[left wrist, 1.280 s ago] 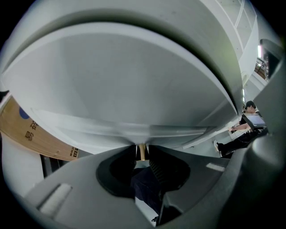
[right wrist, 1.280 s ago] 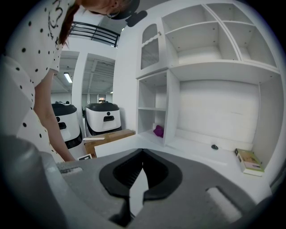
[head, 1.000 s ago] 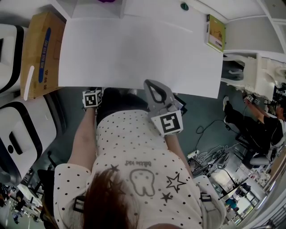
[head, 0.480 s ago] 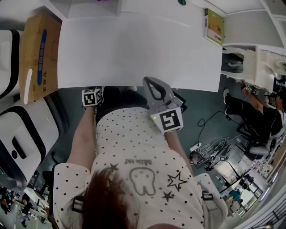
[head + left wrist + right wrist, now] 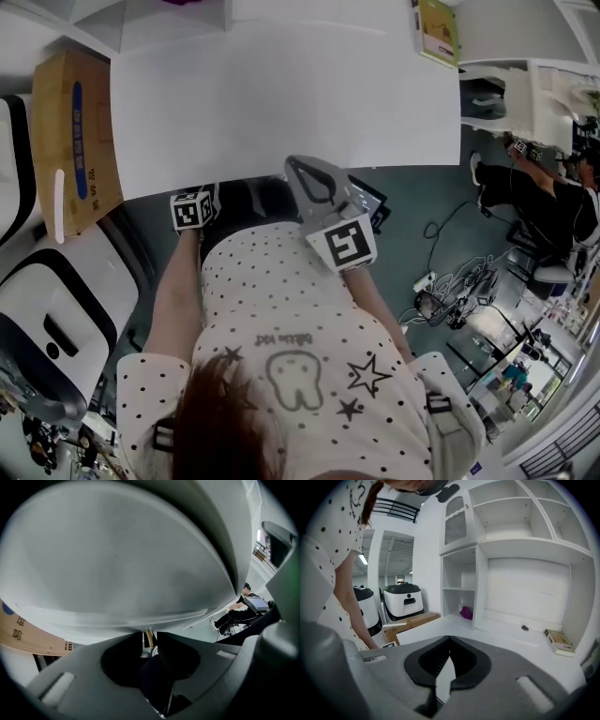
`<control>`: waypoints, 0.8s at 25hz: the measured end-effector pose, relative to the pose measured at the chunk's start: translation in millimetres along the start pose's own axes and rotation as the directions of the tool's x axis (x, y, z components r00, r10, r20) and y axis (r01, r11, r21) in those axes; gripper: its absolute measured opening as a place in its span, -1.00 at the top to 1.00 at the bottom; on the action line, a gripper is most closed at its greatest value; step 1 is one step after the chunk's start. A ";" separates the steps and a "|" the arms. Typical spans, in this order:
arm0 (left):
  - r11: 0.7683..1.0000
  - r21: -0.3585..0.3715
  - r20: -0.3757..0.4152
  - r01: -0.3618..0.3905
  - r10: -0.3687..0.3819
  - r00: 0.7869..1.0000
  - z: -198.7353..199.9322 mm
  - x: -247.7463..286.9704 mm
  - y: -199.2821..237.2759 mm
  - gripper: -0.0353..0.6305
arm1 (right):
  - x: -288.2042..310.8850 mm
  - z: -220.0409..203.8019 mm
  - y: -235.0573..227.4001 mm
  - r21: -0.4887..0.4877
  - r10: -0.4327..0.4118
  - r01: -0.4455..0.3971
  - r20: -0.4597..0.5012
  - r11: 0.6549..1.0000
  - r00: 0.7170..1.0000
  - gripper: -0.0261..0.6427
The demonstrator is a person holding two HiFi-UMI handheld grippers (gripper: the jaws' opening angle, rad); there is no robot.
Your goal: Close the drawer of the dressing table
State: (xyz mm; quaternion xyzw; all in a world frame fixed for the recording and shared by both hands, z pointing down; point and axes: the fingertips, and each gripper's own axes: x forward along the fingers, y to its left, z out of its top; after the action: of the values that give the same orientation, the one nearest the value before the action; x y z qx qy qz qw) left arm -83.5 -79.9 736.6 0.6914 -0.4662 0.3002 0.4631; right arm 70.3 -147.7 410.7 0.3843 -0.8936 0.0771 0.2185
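The drawer (image 5: 117, 573) sits under the front edge of the white bench (image 5: 281, 94) on the person's left. Its pale front fills the left gripper view, none of it shows past that edge from the head view, and dark floor (image 5: 412, 225) lies open at the person's right. The left tongs (image 5: 149, 635), jaws just widened, stand open around the drawer's brass handle (image 5: 149, 640); the right tongs (image 5: 314, 183) are closed and empty, their tip over the bench's front edge. A small box (image 5: 434, 28) lies at the bench's far right, a cardboard carton (image 5: 70, 131) and white machines (image 5: 56, 309) stand left, and cables (image 5: 459, 291) and a seated person (image 5: 553, 202) are to the right.
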 end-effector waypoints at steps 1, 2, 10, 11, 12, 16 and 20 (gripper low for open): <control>1.000 0.006 -0.001 0.007 -0.007 1.000 -0.1 0.0 -0.7 0.60 | 0.4 0.0 0.8 0.005 -0.005 0.005 -0.001 1.000 1.000 0.91; 1.000 0.013 -0.003 0.015 -0.015 1.000 -0.3 0.1 -1.3 0.60 | 0.8 0.2 1.6 0.010 -0.010 0.010 -0.001 1.000 1.000 0.91; 0.995 0.063 -0.029 0.083 -0.082 0.996 -2.1 0.4 -6.2 0.62 | 7.6 2.1 15.1 0.017 -0.021 0.021 -0.010 1.000 1.000 0.91; 0.994 0.065 -0.031 0.092 -0.090 0.995 -2.2 0.3 -6.0 0.62 | 8.7 1.8 17.5 0.017 -0.021 0.021 -0.014 1.000 1.000 0.91; 0.993 0.067 -0.032 0.100 -0.098 0.995 -2.2 0.2 -5.8 0.62 | 9.6 1.5 19.9 0.018 -0.021 0.021 -0.019 1.000 1.000 0.91; 0.986 0.089 -0.046 0.138 -0.134 0.990 -2.3 -0.5 -6.9 0.62 | 10.8 1.3 28.7 0.030 -0.029 0.029 -0.026 0.999 0.999 0.91; 0.976 0.120 -0.053 0.182 -0.177 0.983 -2.7 -3.6 -9.2 0.61 | 11.3 1.7 35.8 0.044 -0.040 0.041 -0.019 0.998 0.999 0.91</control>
State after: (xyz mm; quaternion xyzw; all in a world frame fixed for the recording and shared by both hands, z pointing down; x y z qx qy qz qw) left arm -76.4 -74.9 731.3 0.7516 -0.3725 0.3002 0.4542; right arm 37.0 -130.8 415.4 0.4063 -0.8818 0.0958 0.2196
